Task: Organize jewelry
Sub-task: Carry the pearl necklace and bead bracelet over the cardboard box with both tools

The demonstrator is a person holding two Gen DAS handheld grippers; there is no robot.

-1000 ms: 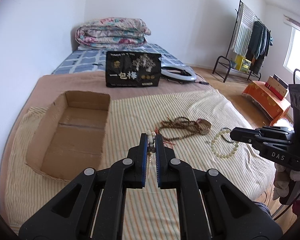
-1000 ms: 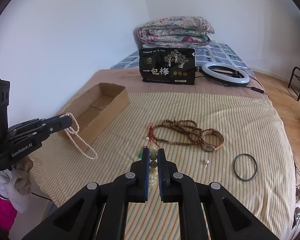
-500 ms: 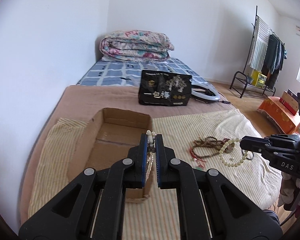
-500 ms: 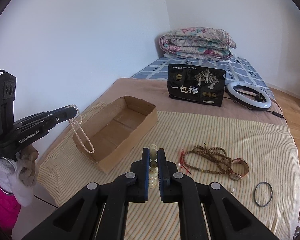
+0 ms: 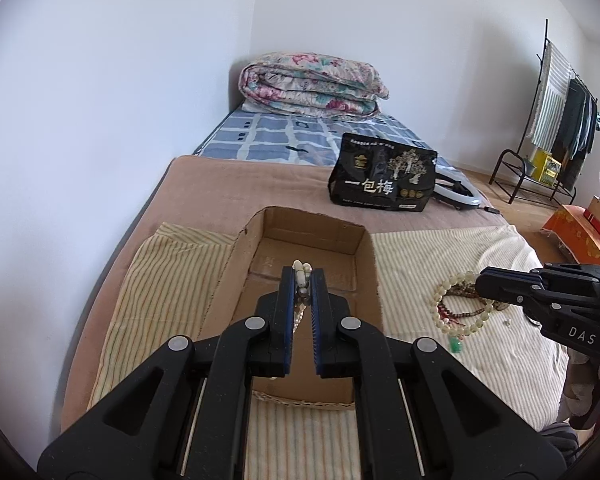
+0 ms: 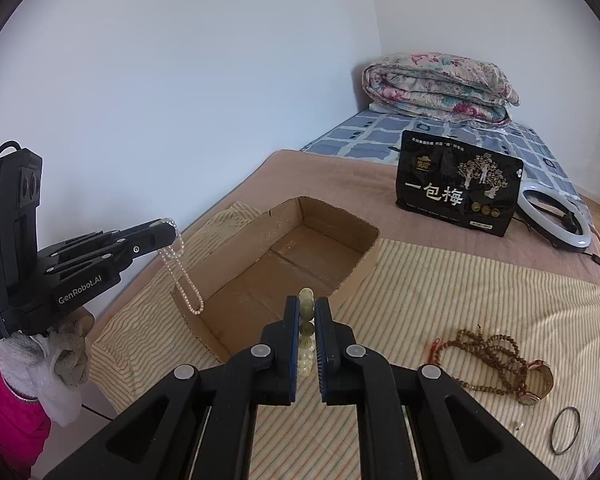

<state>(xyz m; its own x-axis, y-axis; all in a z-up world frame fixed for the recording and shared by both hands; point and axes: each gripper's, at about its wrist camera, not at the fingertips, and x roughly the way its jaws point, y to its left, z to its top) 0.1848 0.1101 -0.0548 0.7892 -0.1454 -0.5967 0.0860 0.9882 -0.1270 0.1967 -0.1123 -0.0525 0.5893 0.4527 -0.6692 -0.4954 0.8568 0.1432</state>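
My left hand-held gripper (image 5: 302, 280) is clenched on a thin strand of small white pearls (image 6: 182, 270), which hangs in a long loop from the tips; in the right wrist view the loop dangles beside the near left wall of the open brown cardboard box (image 6: 364, 270), and from the left wrist view the fingertips sit over the box's inside. My right hand-held gripper (image 6: 307, 312) is grasping a bracelet of large pale cream beads (image 5: 456, 312), held up in the air with a small green charm hanging at its lowest point. That gripper is over the striped cream cloth (image 6: 460, 292) just right of the box.

On the cloth lie a tangled string of small brown wooden beads with a red cord (image 6: 488, 354), touching a gold-coloured wristwatch (image 6: 538, 380). Near them are a thin dark ring-shaped bangle (image 6: 565, 430) and a tiny pale item I cannot make out.

Farther back on the bed stand a black printed bag with Chinese lettering (image 6: 458, 188) and a white ring light (image 6: 556, 218) beside it. A folded floral quilt (image 5: 312, 84) rests at the far end against the wall.
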